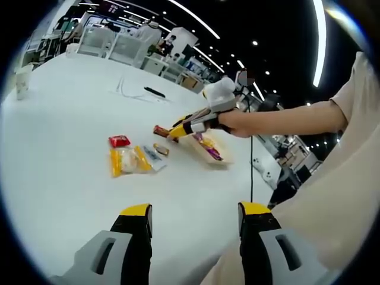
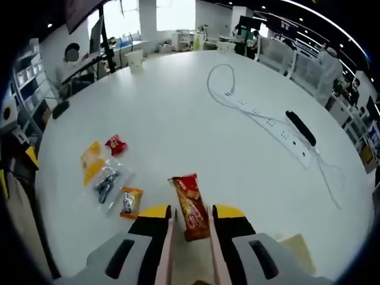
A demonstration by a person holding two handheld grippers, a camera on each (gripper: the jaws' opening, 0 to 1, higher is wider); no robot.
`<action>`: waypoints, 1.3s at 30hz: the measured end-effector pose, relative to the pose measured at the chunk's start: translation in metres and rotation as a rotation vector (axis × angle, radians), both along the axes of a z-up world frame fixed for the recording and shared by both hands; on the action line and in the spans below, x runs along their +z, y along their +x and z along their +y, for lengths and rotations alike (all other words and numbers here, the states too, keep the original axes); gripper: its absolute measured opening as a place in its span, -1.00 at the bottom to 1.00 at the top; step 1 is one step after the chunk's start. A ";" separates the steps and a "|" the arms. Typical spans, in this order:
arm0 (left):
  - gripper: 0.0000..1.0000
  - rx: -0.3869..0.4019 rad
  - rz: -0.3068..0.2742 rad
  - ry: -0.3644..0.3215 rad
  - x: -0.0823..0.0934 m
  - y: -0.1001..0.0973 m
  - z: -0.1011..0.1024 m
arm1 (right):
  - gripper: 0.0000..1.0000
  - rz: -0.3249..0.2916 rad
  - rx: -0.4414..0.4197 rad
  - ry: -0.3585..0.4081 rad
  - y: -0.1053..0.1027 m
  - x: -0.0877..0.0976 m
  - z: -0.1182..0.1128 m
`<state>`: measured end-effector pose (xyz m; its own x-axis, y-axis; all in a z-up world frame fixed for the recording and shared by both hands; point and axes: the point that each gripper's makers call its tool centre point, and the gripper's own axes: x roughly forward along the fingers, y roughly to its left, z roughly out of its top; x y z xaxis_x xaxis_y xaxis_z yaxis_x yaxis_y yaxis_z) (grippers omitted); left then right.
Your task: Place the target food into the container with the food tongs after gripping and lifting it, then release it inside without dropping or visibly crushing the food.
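A red-brown snack bar (image 2: 190, 208) lies flat on the white table (image 2: 190, 107), between the jaws of my right gripper (image 2: 192, 212). Pale food tong arms (image 2: 168, 246) run along the jaws' inner faces on either side of the bar. The left gripper view shows this gripper (image 1: 176, 132) held by a hand, with its tips over the bar (image 1: 160, 130). Just right of it sits a pale container (image 1: 221, 153) holding wrapped food; its corner (image 2: 297, 246) is beside my right jaw. My left gripper (image 1: 196, 211) hangs open over bare table, well short of the food.
Left of the bar lie a red packet (image 2: 115, 144), a yellow packet (image 2: 91, 160), a clear packet (image 2: 108, 183) and a small orange packet (image 2: 130, 202). A white power strip with its cable (image 2: 261, 119) and a black remote (image 2: 300, 127) lie further out. A paper cup (image 2: 135, 59) stands far off.
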<state>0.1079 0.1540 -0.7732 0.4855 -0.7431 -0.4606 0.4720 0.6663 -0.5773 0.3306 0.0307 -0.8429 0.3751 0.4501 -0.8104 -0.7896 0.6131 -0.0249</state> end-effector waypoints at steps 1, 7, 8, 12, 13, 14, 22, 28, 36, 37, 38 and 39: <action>0.15 -0.001 -0.001 -0.001 0.000 0.000 0.000 | -0.46 0.000 0.000 0.001 0.000 0.000 0.000; 0.15 -0.001 -0.008 -0.007 0.002 0.001 -0.002 | -0.47 -0.006 0.003 0.008 -0.001 0.000 0.000; 0.15 -0.001 -0.008 -0.007 0.002 0.000 -0.002 | -0.47 -0.006 0.000 0.011 -0.001 0.000 0.000; 0.15 -0.003 -0.012 -0.006 0.003 0.000 -0.001 | -0.48 -0.006 -0.007 0.022 -0.001 0.000 0.000; 0.15 -0.001 -0.013 -0.004 0.002 0.000 0.000 | -0.48 -0.006 -0.007 0.022 -0.001 0.000 0.000; 0.16 0.001 -0.014 -0.002 0.003 0.000 0.000 | -0.48 -0.006 -0.008 0.021 -0.001 0.000 0.000; 0.15 0.002 -0.013 -0.014 0.002 -0.001 0.001 | -0.53 0.002 -0.009 -0.003 -0.002 0.000 0.002; 0.15 -0.048 -0.022 -0.004 0.008 -0.001 -0.004 | -0.56 -0.002 -0.003 -0.021 -0.004 0.000 0.004; 0.15 -0.053 -0.023 -0.005 0.007 0.001 -0.004 | -0.56 0.014 -0.004 -0.036 -0.022 0.004 -0.006; 0.15 -0.071 -0.024 -0.003 0.007 -0.001 -0.007 | -0.56 0.014 -0.022 -0.020 -0.023 0.007 -0.008; 0.15 -0.082 -0.024 -0.003 0.007 -0.001 -0.009 | -0.56 0.005 -0.031 -0.015 -0.023 0.011 -0.010; 0.15 -0.092 -0.022 -0.002 0.008 -0.002 -0.011 | -0.56 -0.009 -0.038 -0.011 -0.023 0.014 -0.012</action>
<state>0.1060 0.1426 -0.7656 0.4250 -0.7861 -0.4489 0.5438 0.6181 -0.5676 0.3078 0.0190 -0.8285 0.3990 0.4264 -0.8118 -0.7653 0.6425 -0.0386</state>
